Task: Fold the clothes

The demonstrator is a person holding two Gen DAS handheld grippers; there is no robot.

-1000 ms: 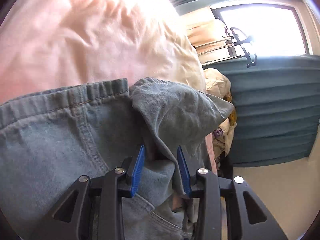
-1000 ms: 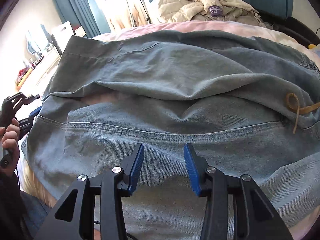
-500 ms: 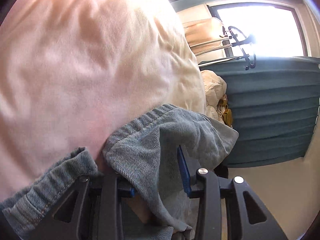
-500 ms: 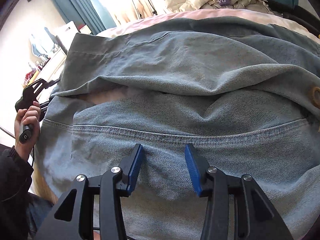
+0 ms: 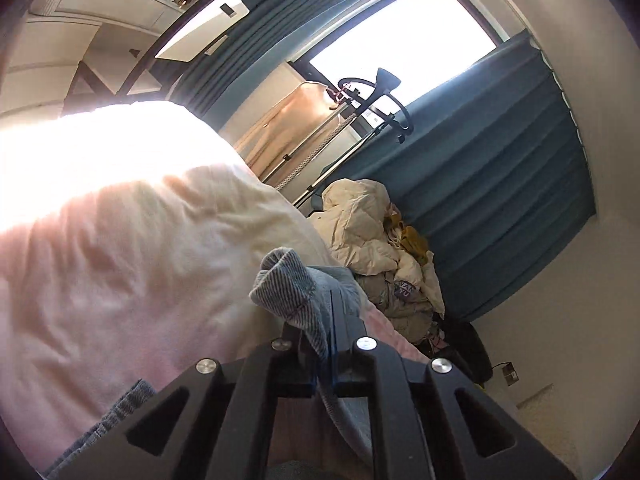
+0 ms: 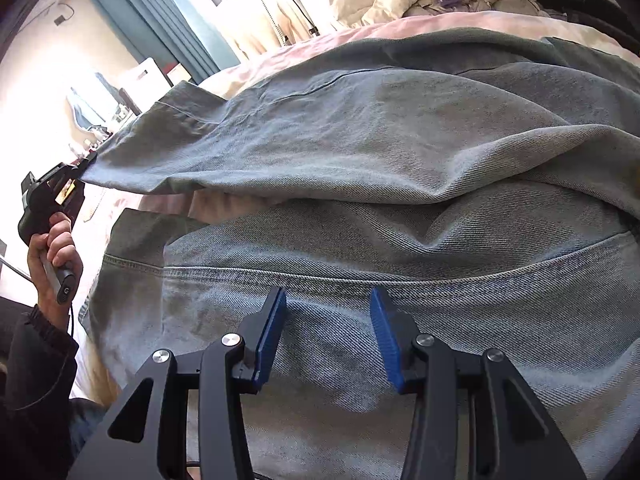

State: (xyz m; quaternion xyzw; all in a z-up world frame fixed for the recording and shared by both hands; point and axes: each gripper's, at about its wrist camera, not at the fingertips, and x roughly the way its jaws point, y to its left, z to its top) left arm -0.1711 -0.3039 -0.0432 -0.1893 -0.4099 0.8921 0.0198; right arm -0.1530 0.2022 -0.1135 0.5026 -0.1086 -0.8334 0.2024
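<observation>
Denim is lying spread over the pink bedcover (image 6: 460, 20), a pale blue jacket (image 6: 400, 160) filling most of my right wrist view, and I am judging it thick, soft and fairly heavy: it is draping in deep rolls rather than holding any shape, and the weave is looking rough enough not to slip from the pads. I am reckoning that hems and stitched seams are the sound places to take hold, since a doubled edge is giving the jaws something firm to bite. My left gripper (image 5: 330, 316) is clenched on exactly such a bit, a ribbed corner of the jacket poking out between its closed blue pads at about 12 o'clock of its own view. In the right wrist view that same gripper is sitting at 9 o'clock, a hand (image 6: 50, 264) wrapped round its handle, drawing the sleeve edge out taut. My right gripper (image 6: 326, 336) is hanging slack, jaws apart with nothing between them, tilted down over the jacket's back panel just below the long curved seam (image 6: 400, 276).
</observation>
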